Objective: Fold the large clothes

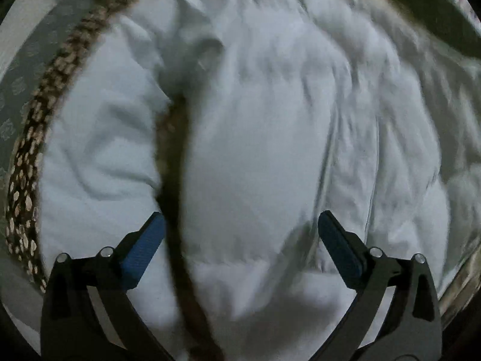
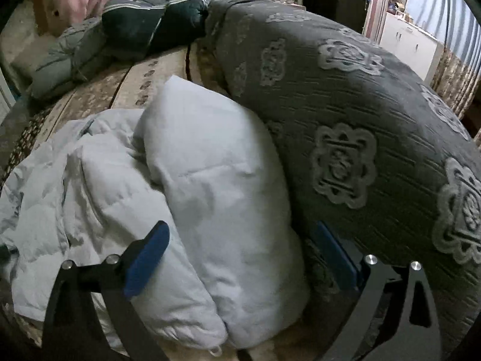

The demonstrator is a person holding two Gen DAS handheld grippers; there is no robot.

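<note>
No words, nos. or signs can be read anywhere in these two views. The white puffy coat (image 1: 258, 156) has no label or brand that shows. The gray blanket (image 2: 360, 138) has flower-like shapes sewn on it, w/ marks inside them, but they are just a pattern & can't be read as letters. The brown bed cover (image 2: 129, 90) has only small spots, no text. The far room is too small & blurry to read anything.
</note>
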